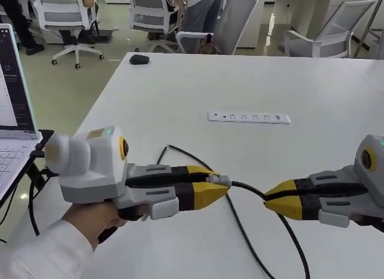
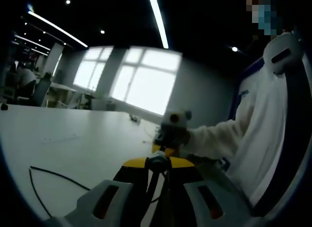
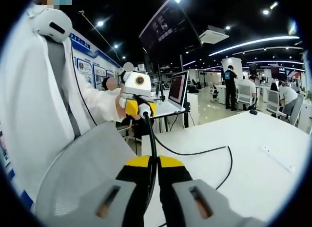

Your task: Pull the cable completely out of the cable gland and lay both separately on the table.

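Holds the cable gland (image 1: 219,180) clamped in the fingers of the left gripper (image 1: 225,185), lifted off the white surface (image 1: 180,93). Pinches the black cable (image 1: 247,188) just beside it with the fingers of the right gripper (image 1: 267,198), closed tight on the cord. Looks to be mid-extraction: cable apparently threaded through the gland, one tail trailing behind onto the surface, the other looping down toward the near edge. Calls next for drawing the grippers apart along the cable's line, likely regripping until the tail slips free, then laying both down separately.
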Demonstrator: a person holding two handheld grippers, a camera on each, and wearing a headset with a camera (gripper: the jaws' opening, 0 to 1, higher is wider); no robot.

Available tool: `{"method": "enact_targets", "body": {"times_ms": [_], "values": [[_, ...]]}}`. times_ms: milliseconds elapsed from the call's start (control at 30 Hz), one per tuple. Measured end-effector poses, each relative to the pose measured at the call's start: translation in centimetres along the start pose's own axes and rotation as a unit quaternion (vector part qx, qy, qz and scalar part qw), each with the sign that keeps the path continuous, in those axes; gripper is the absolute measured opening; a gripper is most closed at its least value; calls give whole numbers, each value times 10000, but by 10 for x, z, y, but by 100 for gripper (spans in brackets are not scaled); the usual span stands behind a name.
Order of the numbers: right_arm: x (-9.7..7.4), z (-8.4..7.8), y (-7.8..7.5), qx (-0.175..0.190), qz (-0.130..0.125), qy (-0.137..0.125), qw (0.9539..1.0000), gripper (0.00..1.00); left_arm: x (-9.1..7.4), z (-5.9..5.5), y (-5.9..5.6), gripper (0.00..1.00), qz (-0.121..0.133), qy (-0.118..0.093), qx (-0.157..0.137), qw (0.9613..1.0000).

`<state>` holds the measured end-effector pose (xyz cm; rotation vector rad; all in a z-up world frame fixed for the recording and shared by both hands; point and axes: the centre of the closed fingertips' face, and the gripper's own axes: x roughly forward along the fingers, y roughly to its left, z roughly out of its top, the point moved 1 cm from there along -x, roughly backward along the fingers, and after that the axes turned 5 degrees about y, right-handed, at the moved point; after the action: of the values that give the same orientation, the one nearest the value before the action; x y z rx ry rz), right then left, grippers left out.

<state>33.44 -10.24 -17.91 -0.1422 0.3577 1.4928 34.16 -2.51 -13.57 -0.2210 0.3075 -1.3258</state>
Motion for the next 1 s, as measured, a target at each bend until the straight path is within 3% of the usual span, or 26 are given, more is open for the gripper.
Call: {"method": "enact_targets", "body": {"times_ms": [133, 267, 1000], "values": [[-2, -20, -5, 168, -102, 186, 9996, 3, 0, 1, 0, 16, -7, -42, -52, 10000], [-6, -29, -6, 309, -175, 162, 9992, 3, -1, 4, -2, 16, -11, -176, -36, 9998], [-7, -33, -6, 342, -226, 307, 9987, 4, -1, 4, -4, 16, -43, -142, -95, 9998]]}}
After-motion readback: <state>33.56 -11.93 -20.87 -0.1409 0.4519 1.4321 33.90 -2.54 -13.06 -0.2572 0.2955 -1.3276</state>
